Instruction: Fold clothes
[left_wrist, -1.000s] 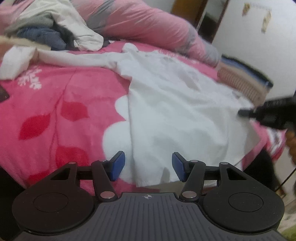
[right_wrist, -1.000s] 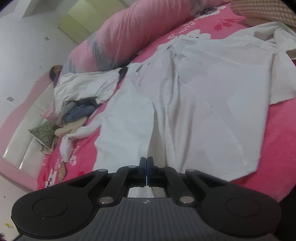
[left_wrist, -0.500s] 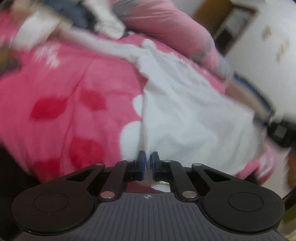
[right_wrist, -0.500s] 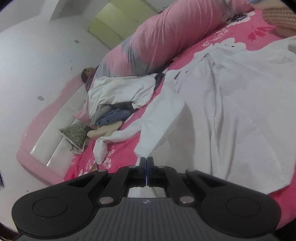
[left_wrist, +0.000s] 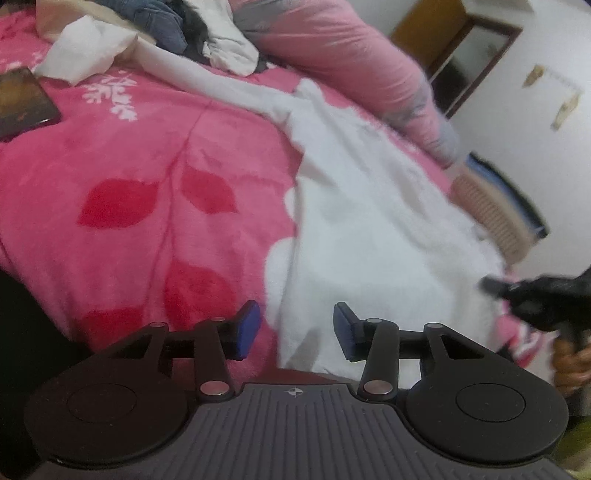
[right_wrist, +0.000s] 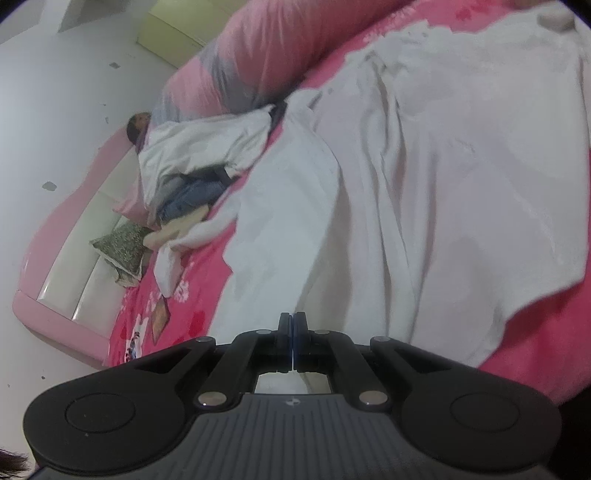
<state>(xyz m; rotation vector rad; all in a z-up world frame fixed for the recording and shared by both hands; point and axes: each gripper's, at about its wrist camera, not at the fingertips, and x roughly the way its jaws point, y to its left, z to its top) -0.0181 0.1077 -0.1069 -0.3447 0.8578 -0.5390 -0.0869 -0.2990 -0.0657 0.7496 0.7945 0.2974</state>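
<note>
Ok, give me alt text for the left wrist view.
Open left tongs hover over the near edge of a white shirt spread on a pink leaf-patterned bedspread. The right tongs reach in from the right; a clothes pile lies beyond.

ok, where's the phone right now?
Left wrist view, far upper left: the phone lies flat on the pink blanket, just below the crumpled white cloth, well left of the white shirt.

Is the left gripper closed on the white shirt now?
No, the left gripper is open, with the white shirt hem between its spread fingers.
</note>
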